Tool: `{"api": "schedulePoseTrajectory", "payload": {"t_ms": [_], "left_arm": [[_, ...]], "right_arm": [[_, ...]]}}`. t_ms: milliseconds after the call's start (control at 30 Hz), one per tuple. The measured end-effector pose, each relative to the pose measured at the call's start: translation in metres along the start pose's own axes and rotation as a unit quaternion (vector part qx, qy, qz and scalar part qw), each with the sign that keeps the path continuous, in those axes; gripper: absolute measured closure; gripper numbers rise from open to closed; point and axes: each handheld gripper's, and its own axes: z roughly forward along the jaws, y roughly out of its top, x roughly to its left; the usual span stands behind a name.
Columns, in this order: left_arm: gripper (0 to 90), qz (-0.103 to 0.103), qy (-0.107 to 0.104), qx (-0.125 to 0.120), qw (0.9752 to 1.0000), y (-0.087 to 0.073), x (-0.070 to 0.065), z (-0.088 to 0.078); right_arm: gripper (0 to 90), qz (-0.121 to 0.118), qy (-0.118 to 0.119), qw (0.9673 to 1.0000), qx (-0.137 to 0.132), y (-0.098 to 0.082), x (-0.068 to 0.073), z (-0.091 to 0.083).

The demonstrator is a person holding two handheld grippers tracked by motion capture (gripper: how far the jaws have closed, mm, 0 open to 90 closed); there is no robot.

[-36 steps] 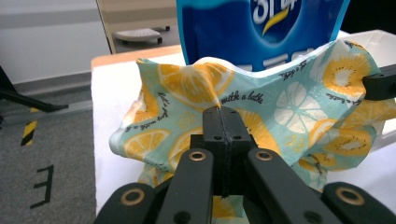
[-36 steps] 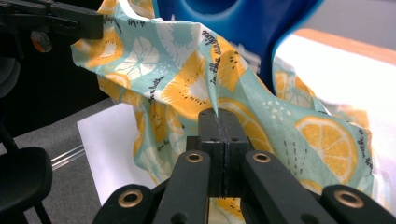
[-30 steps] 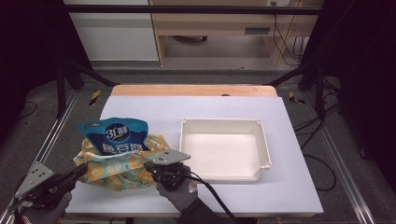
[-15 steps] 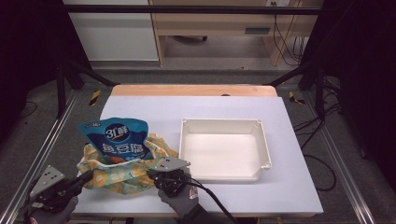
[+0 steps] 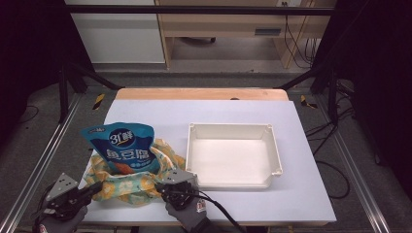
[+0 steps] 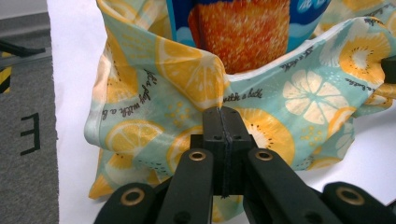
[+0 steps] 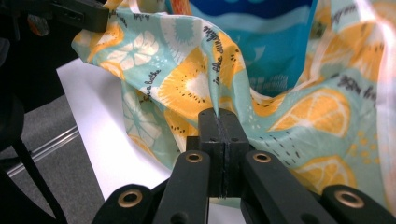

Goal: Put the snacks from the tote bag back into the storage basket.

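A soft cloth bag [image 5: 131, 182], mint with a printed lemon and orange-slice pattern, lies crumpled at the lower left of the high view on the smooth white table [image 5: 311, 194]. A glossy blue snack pouch [image 5: 124, 148] stands inside it, its top rising above the folds. To the right, just beside the bag, sits a rigid, shallow, empty white plastic tray [image 5: 233, 155] with rounded corners.

The left gripper [image 6: 223, 116] has its black jaws pressed together on a fold of the bag's near edge. The right gripper [image 7: 218, 119] is likewise clamped on a pinched ridge of cloth on the bag's right side.

The bag reaches close to the table's lower-left edge; the table's upper half and right margin lie bare.
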Motion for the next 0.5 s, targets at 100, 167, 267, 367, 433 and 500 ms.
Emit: {"api": "schedulePoseTrajectory", "payload": {"t_ms": [100, 167, 267, 367, 433, 500], "left_arm": [[90.0, 0.002, -0.002, 0.009, 1.0, -0.002, 0.001, 0.004], [90.0, 0.004, -0.003, 0.017, 0.9998, -0.003, 0.001, 0.007], [90.0, 0.004, -0.006, 0.027, 0.9996, -0.005, 0.002, 0.011], [90.0, 0.005, -0.008, 0.033, 0.9994, -0.006, 0.003, 0.014], [90.0, 0.007, -0.008, 0.036, 0.9993, -0.007, 0.003, 0.015], [90.0, 0.007, -0.009, 0.041, 0.9991, -0.008, 0.003, 0.017]], "right_arm": [[90.0, -0.002, -0.006, 0.9999, 0.012, -0.006, 0.001, 0.006], [90.0, 0.0, -0.007, 0.9999, 0.015, -0.007, 0.002, 0.007], [90.0, 0.0, -0.007, 0.9998, 0.021, -0.01, 0.001, 0.01], [89.8, 0.0, -0.011, 0.9995, 0.029, -0.013, 0.002, 0.013], [89.5, -0.001, -0.014, 0.9994, 0.033, -0.014, 0.002, 0.014], [89.4, -0.001, -0.014, 0.9993, 0.035, -0.014, 0.002, 0.015]]}}
